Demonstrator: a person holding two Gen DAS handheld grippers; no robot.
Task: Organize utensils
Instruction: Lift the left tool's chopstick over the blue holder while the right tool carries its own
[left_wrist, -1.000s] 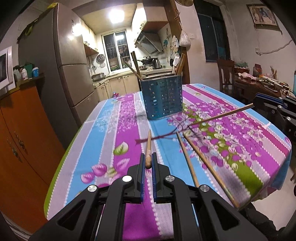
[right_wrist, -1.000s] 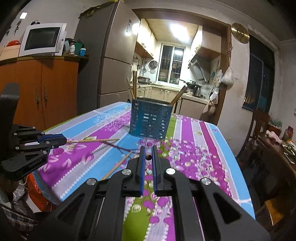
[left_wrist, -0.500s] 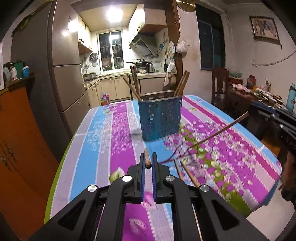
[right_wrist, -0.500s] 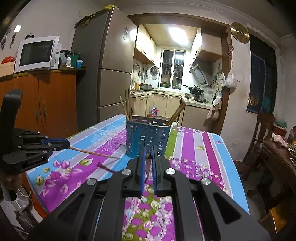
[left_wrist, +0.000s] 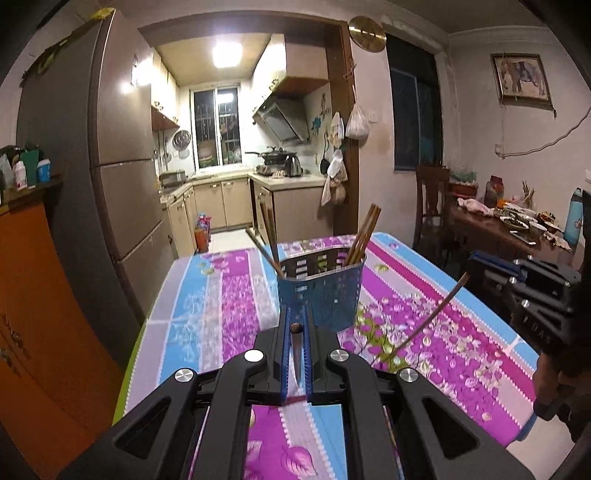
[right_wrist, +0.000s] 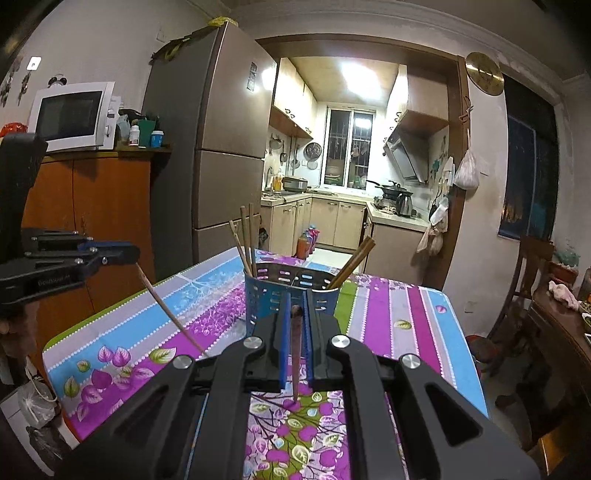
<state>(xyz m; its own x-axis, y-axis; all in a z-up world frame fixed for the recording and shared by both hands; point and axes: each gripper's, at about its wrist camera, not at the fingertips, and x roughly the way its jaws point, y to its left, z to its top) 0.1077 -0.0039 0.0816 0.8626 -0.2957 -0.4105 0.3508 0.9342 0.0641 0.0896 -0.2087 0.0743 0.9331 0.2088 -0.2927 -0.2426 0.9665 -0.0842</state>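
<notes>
A blue perforated utensil holder (left_wrist: 320, 288) (right_wrist: 286, 295) stands on the floral tablecloth with several wooden chopsticks (left_wrist: 364, 234) (right_wrist: 245, 243) leaning in it. My left gripper (left_wrist: 296, 325) is shut on one chopstick (left_wrist: 296, 354), whose thick end shows between the blue pads and whose thin end hangs down. My right gripper (right_wrist: 296, 310) is shut on another chopstick (right_wrist: 295, 354) the same way. Both grippers hover above the table, just short of the holder. Each view shows the other gripper: the right one (left_wrist: 476, 267) with its chopstick (left_wrist: 428, 317), the left one (right_wrist: 129, 254) with its chopstick (right_wrist: 170, 314).
The table (left_wrist: 461, 332) fills the foreground; a fridge (right_wrist: 218, 147) and an orange cabinet (right_wrist: 96, 206) with a microwave (right_wrist: 74, 114) stand on the left. A wooden chair (left_wrist: 430, 206) and a cluttered side table (left_wrist: 509, 225) are on the right. The kitchen doorway lies behind.
Both grippers rose from the table, each lifting its chopstick clear of the cloth, and came nearer the holder. The chopsticks swung from lying flat to hanging tip-down.
</notes>
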